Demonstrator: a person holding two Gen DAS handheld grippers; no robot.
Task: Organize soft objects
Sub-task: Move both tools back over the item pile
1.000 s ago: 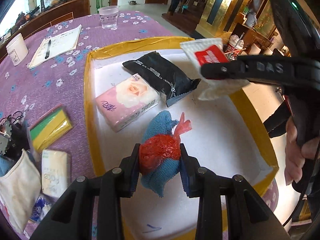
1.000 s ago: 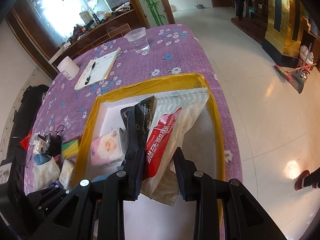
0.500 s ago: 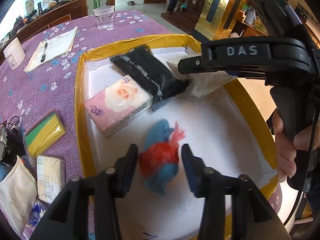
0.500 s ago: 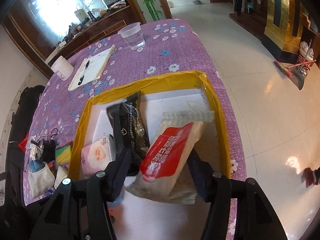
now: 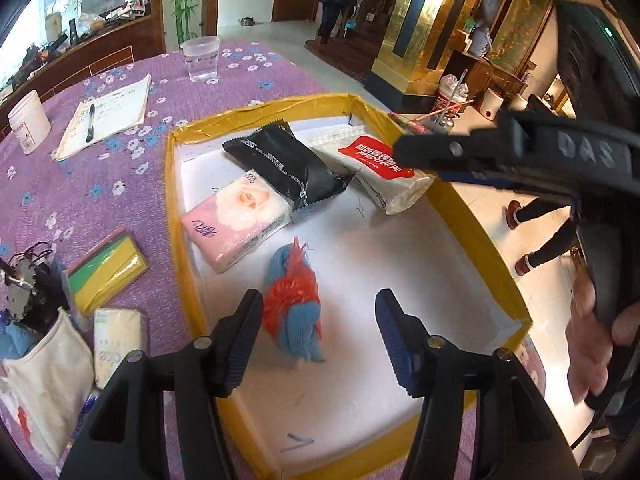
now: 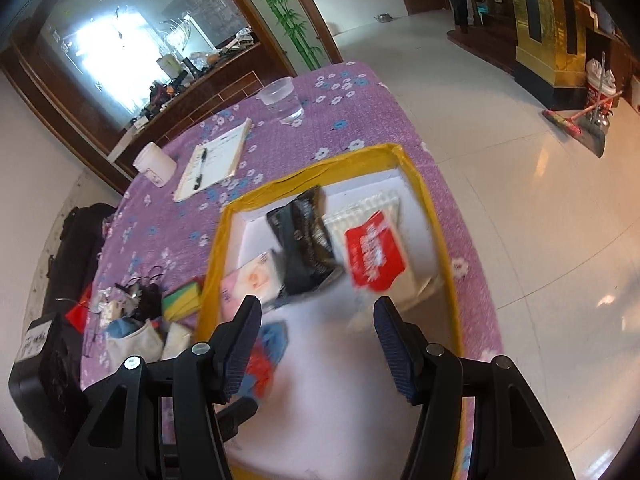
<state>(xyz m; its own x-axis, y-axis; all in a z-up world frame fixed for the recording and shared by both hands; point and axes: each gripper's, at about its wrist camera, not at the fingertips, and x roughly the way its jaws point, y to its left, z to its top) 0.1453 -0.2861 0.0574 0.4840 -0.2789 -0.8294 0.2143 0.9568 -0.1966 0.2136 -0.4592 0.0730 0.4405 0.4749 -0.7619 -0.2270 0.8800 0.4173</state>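
Red-and-white pack now on tray

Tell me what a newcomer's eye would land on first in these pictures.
First, the yellow-rimmed white tray on the purple flowered tablecloth. Along its far side lie a pink tissue pack, a black pouch and a white pack with a red label. Nearer, a blue cloth bundle in red netting lies between the open left gripper fingers.

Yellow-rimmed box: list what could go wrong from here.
1. The red-and-white tissue pack lies against the yellow-rimmed box wall; a nudge might tip it over the rim.
2. The blue cloth in red netting sits by the left gripper's open fingers; the netting could snag.
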